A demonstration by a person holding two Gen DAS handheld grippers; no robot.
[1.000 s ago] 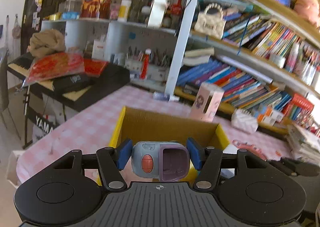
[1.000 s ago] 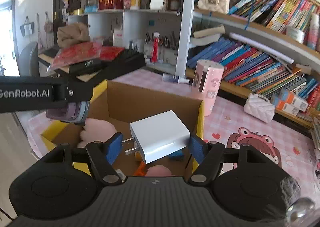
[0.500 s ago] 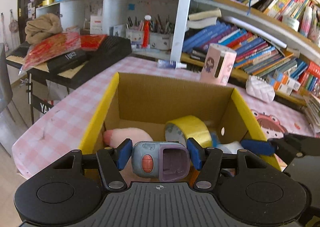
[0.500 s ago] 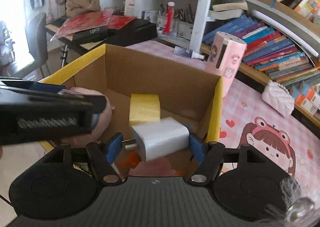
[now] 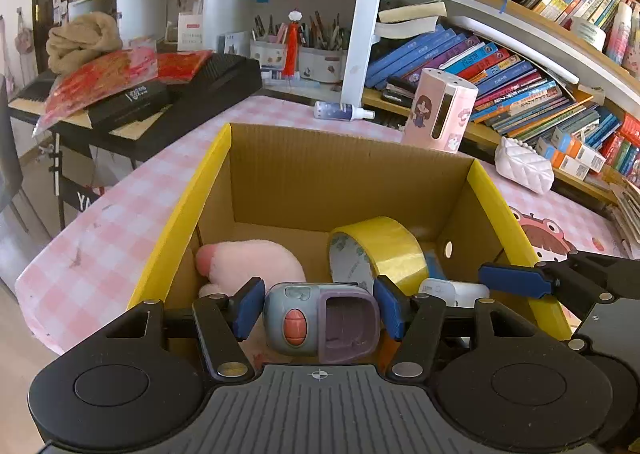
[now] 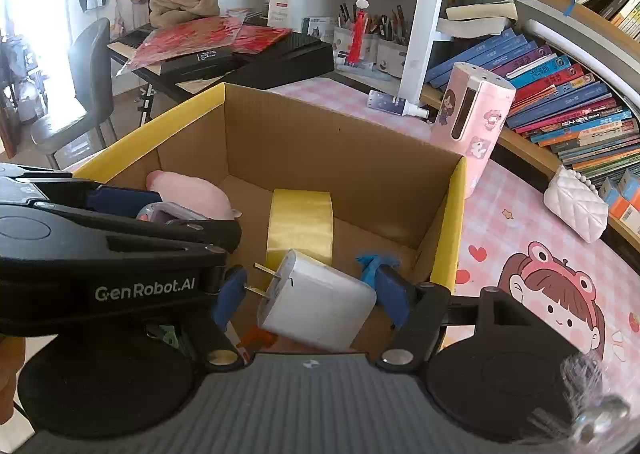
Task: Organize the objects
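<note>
Though corrugated, smooth-edged cardboard box [image 5: 344, 174]

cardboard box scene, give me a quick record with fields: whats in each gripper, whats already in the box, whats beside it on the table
left gripper: shut on a grey and purple toy, held over the box
right gripper: shut on a white charger, prongs pointing left, held over the box
box: open cardboard, yellow rim, on the pink checked table
already in box: pink plush toy, roll of yellow tape standing on edge
beside box: pink canister, upright; white quilted purse; small spray bottle, lying down
</note>
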